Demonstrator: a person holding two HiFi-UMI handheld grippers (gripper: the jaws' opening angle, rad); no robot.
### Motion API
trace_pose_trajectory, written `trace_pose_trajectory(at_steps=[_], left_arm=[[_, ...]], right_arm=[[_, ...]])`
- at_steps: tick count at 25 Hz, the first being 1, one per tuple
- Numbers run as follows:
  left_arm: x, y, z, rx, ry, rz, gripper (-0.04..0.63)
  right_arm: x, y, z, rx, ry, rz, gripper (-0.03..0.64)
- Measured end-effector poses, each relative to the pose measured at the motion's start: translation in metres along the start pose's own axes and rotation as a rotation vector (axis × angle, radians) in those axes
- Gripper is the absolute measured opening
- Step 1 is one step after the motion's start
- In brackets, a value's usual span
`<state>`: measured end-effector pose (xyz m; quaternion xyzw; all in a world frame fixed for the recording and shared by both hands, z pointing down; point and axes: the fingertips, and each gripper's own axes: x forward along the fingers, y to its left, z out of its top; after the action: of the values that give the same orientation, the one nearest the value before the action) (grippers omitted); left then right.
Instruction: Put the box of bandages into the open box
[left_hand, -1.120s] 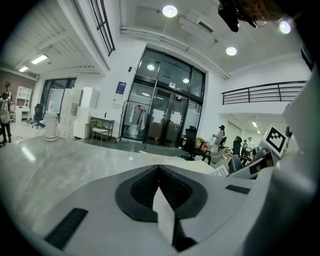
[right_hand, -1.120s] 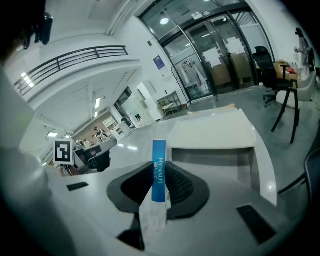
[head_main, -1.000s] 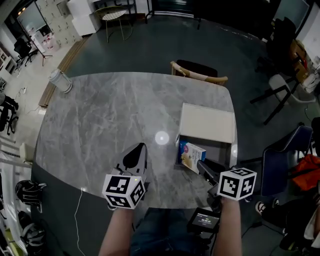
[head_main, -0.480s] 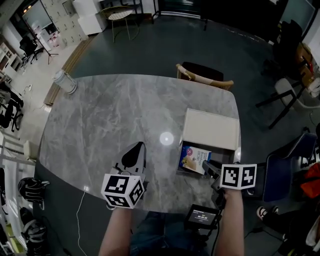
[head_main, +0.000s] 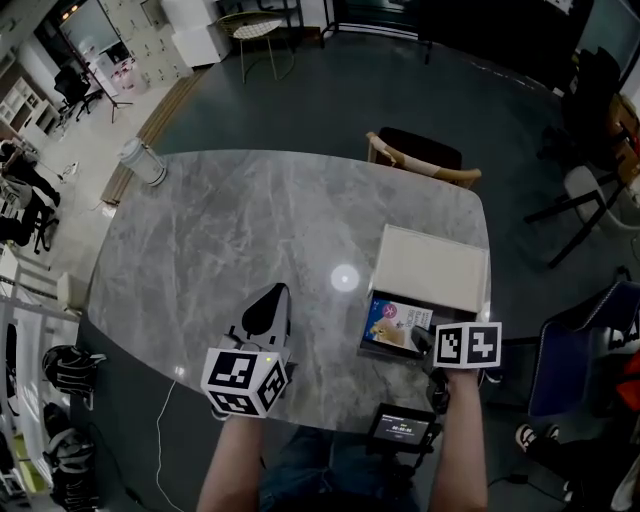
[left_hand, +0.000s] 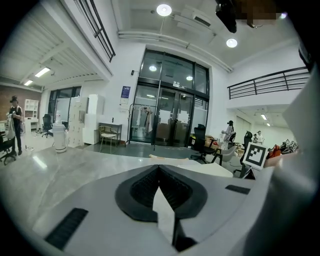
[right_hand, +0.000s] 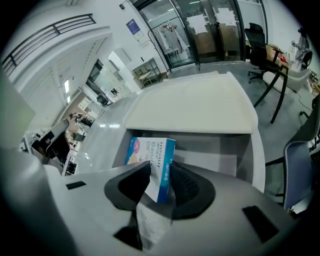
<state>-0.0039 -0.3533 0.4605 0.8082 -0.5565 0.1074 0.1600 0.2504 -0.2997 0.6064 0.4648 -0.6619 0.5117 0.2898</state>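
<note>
The blue-and-white box of bandages (head_main: 397, 322) (right_hand: 150, 152) lies inside the open box (head_main: 372, 345) (right_hand: 220, 150), at its left side. The box's white lid (head_main: 432, 268) folds away behind it. My right gripper (head_main: 422, 342) (right_hand: 161, 170) hangs at the open box's near edge. Its jaws are opening, and the near end of the bandage box is still between them, not pressed. My left gripper (head_main: 270, 298) (left_hand: 159, 170) rests on the marble table (head_main: 230, 230) to the left, shut with nothing in it.
A wooden chair (head_main: 420, 155) stands at the table's far edge and a blue chair (head_main: 570, 350) to the right. A small screen device (head_main: 400, 428) hangs below the near table edge. A white cylinder (head_main: 143, 162) stands on the floor at the far left corner.
The bandage box has gone from tilted over the open box's rim to lying down inside it. The right gripper followed it forward and its jaws have spread. The left gripper stayed put.
</note>
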Motion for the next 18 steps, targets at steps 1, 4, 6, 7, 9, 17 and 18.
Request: trace_pose_trajectory(at_steps=[1,4,6,7,9,17,18], left_arm=[[0.0,0.001,-0.001,-0.001,0.002,0.006,0.012],[0.001,-0.001,-0.001,-0.001,0.006,0.008,0.012],[0.002,-0.006,-0.001,0.003,0.007,-0.001,0.012],[0.003,-0.008,0.0,0.005,0.005,-0.006,0.012],[0.004,-0.011,0.002,0.005,-0.001,-0.01,0.012],[0.006,-0.021,0.02,0.026,-0.031,-0.027,0.012],[0.006,-0.021,0.025,0.033,-0.038,-0.03,0.012]], right_arm=[[0.003,-0.002,0.0,0.006,0.007,-0.003,0.137],[0.017,-0.014,-0.003,-0.022,0.054,-0.075,0.148],[0.025,-0.02,-0.004,-0.075,0.098,-0.153,0.146],[0.028,-0.022,-0.004,-0.088,0.111,-0.178,0.144],[0.031,-0.023,-0.002,-0.085,0.128,-0.19,0.147],[0.032,-0.026,-0.001,-0.057,0.116,-0.175,0.152],[0.031,-0.026,0.0,-0.052,0.11,-0.175,0.151]])
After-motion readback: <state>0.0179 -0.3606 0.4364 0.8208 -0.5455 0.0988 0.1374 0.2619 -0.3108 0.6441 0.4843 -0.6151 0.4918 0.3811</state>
